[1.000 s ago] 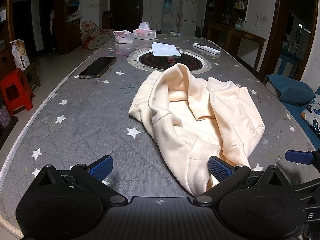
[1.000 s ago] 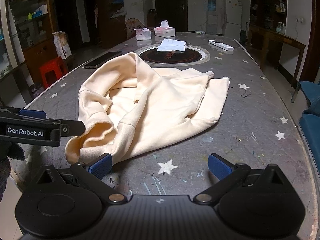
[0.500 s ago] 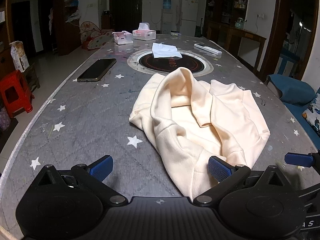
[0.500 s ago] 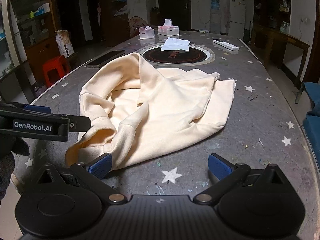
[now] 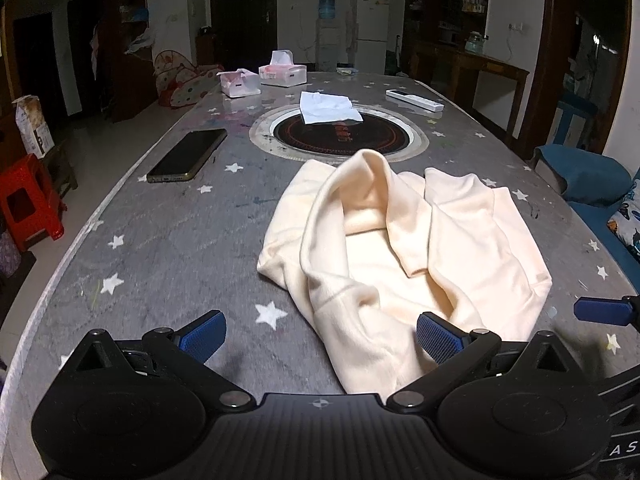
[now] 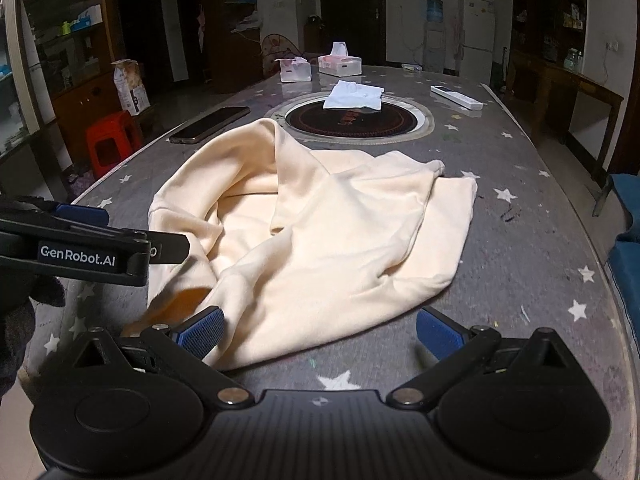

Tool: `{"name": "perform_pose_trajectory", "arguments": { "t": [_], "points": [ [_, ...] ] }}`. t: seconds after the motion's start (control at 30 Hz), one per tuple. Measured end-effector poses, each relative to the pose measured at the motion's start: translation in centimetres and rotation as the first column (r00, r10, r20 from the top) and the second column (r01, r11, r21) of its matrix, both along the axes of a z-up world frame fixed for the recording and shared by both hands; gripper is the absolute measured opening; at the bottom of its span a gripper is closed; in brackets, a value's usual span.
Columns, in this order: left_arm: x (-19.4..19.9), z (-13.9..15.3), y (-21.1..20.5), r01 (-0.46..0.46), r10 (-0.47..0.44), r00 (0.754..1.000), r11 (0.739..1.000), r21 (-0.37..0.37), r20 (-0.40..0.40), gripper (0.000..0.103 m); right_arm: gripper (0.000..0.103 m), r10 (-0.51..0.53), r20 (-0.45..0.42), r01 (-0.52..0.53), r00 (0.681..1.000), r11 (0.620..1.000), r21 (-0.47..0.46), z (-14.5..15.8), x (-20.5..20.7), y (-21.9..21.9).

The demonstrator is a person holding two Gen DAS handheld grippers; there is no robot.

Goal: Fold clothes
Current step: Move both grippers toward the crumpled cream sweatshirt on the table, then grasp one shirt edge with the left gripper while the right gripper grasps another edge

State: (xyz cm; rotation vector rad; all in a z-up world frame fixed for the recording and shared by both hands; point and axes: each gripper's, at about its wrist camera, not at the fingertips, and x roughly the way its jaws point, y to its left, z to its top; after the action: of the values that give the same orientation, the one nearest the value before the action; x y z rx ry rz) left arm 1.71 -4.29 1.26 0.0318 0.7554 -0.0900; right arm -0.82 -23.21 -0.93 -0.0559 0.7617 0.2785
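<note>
Both our jaws stand wide, holding nothing. The left gripper (image 5: pixel 320 334) has the near hem of the cream garment (image 5: pixel 404 248) between its pads, cloth close against the right-side pad but not pinched. The right gripper (image 6: pixel 318 330) sits at the garment's near edge (image 6: pixel 320 240), its left-side pad just over the cloth, the other over bare tabletop (image 6: pixel 532 248).

The garment lies crumpled in the middle of the starred tabletop, one fold ridged up, a flap turned over itself, so we judge no fold is done yet; we're abt to take the near edge.

Risks, as we read it: closing here could catch two layers at once, since the hem is bunched, and the lift would drag the whole heap instead of one edge. Pulling far could sweep the cloth onto the round hotplate (image 5: pixel 340 136) w/ the white tissue (image 5: pixel 328 108) on it, or nudge the phone (image 5: pixel 186 154), which lies well apart to the left.

Containers: two tissue boxes (image 5: pixel 282 74) at the far end, each w/ a tissue sticking out the top.
</note>
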Motion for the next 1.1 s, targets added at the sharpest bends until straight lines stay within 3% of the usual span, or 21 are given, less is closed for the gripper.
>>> {"name": "perform_pose_trajectory", "arguments": {
  "t": [0.57, 0.9, 1.1],
  "points": [
    [4.6, 1.7, 0.3, 0.021, -0.025, 0.997, 0.999, 0.049, 0.073, 0.103, 0.103, 0.019, 0.027, -0.018, 0.999, 0.999, -0.04, 0.3, 4.4, 0.7],
    [8.6, 2.5, -1.5, 0.123, -0.135, 0.982, 0.988, 0.092, 0.13, 0.102, 0.103, -0.019, 0.028, 0.019, 0.999, 1.0, -0.002, 0.3, 8.6, -0.8],
    [11.2, 2.0, -3.2, 0.21, -0.223, 0.966, 0.972, 0.106, 0.127, 0.092, 0.095, -0.09, 0.023, 0.089, 0.996, 0.995, 0.052, 0.7, 11.2, -3.0]
  ]
}}
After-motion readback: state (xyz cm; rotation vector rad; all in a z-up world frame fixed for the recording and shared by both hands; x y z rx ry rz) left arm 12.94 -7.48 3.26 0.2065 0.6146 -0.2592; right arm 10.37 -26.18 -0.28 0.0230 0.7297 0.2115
